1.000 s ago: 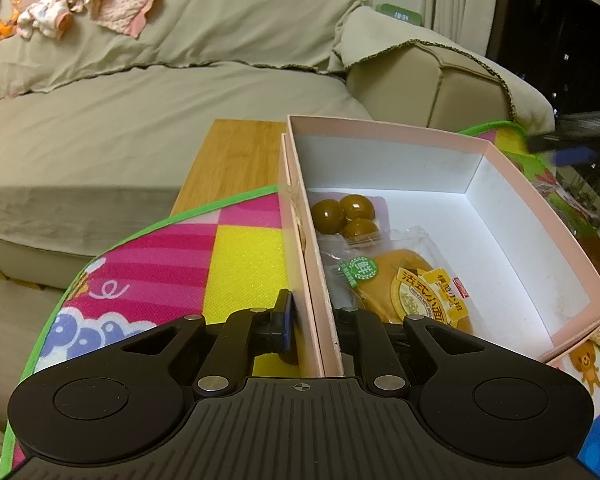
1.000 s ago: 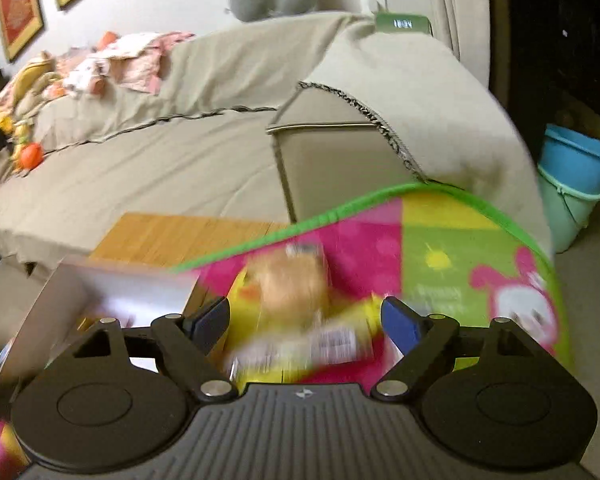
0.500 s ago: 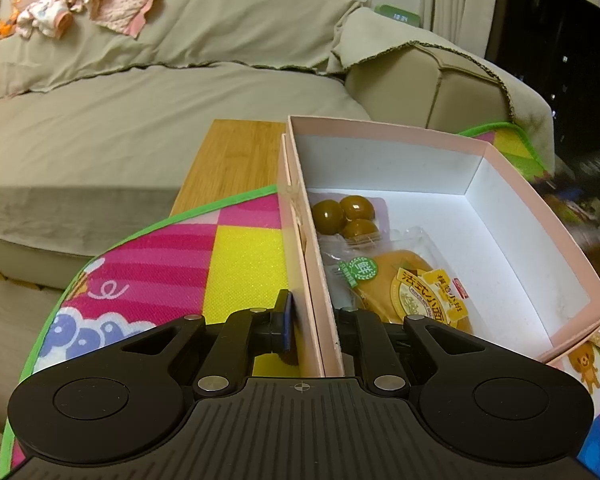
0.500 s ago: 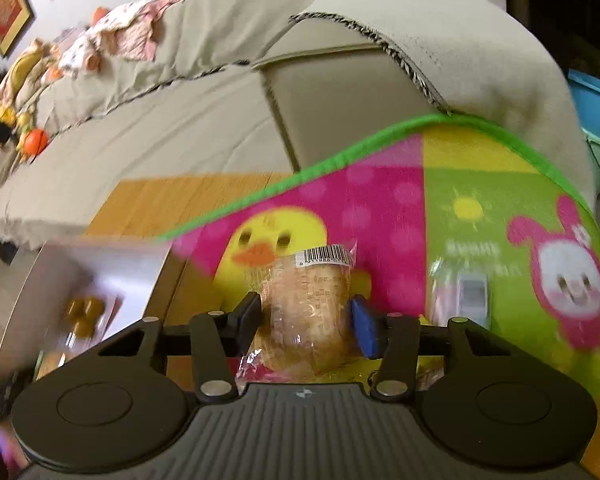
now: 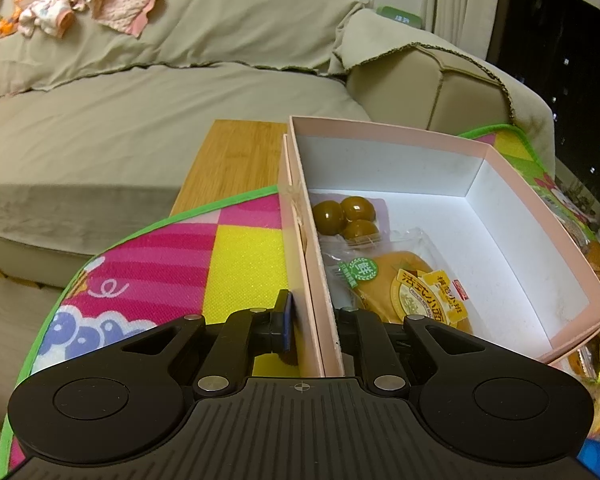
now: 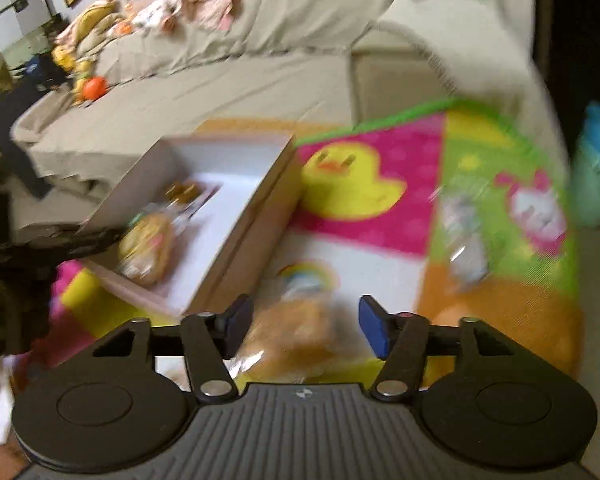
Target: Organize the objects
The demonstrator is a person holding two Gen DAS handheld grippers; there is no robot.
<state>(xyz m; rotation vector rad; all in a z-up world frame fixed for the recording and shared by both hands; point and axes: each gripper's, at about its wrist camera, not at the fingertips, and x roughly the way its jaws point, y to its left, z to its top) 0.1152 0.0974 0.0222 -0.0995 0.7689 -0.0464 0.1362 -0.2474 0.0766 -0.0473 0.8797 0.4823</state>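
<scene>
My left gripper [image 5: 314, 320] is shut on the near left wall of the pink box [image 5: 380, 128], one finger inside and one outside. Inside the box lie three brown balls [image 5: 344, 216] and a packed yellow bun [image 5: 412, 292]. The right wrist view is blurred. There my right gripper [image 6: 304, 328] has its jaws opening around a wrapped bread packet [image 6: 288, 336] just right of the box [image 6: 240, 236]. The packet sits near the left pad, and a gap shows at the right pad [image 6: 374, 330].
The box stands on a bright play mat [image 5: 220, 260] laid over a wooden table [image 5: 232, 156], with a beige sofa [image 5: 140, 120] behind. Another clear packet [image 6: 464, 240] lies on the mat to the right. A blue bucket [image 6: 596, 176] stands on the floor at the far right.
The right gripper closed on the bread packet over the duck picture, swung it over beside the box, and its jaws have widened again. The left gripper and box have not moved.
</scene>
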